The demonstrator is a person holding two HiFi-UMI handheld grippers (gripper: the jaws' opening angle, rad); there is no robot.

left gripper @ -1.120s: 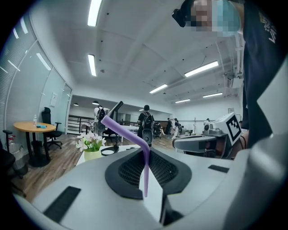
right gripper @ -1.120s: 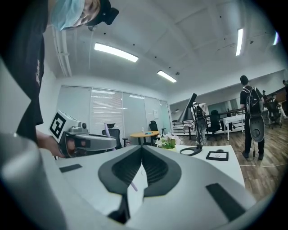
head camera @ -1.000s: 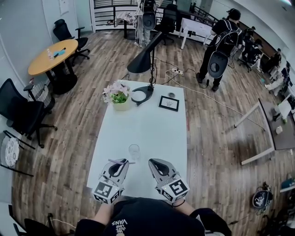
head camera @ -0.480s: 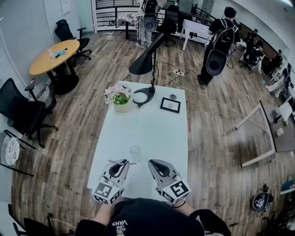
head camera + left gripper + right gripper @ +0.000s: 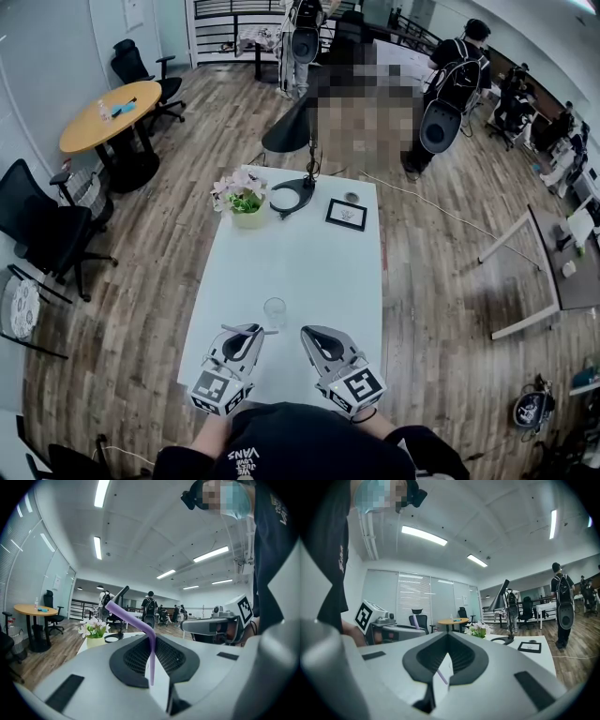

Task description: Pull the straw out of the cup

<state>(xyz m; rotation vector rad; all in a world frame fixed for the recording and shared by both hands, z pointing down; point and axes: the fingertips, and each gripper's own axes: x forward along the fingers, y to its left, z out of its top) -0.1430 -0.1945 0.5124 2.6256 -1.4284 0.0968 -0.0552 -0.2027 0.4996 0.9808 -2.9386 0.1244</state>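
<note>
- Now, your left tool [image 5: 152, 639] is pinched shut on the purple straw [image 5: 151, 658]. The straw stands between the two jaws, and its bendy top leans off to one side.
- I think the straw is out of the cup [image 5: 274, 309]. The cup stands upright on the white desk [image 5: 309, 253], just past the two tools and about between them. No straw shows in it.
- Your right tool [image 5: 447, 637] has its jaws closed together. It holds nothing that I can be sure of. A tiny purple bit shows low in its gap, and I cannot tell what that is.
- So the pull looks done. The job in hand is to hold the straw safe and take it away from the cup.
- Hold the pinch just as tight as it is. A straw is light and soft. Squeeze harder and you may squash it. Let go a little and it may slip or spin.
- Move the left tool slowly and lead it away from the cup. That way the straw end does not bump the rim and tip the cup over.
- Leave the right tool off to its own side, apart from the cup and the straw.
- If you put the straw down, pick a bare part of the desk. Go low first, then open the jaws.
</note>
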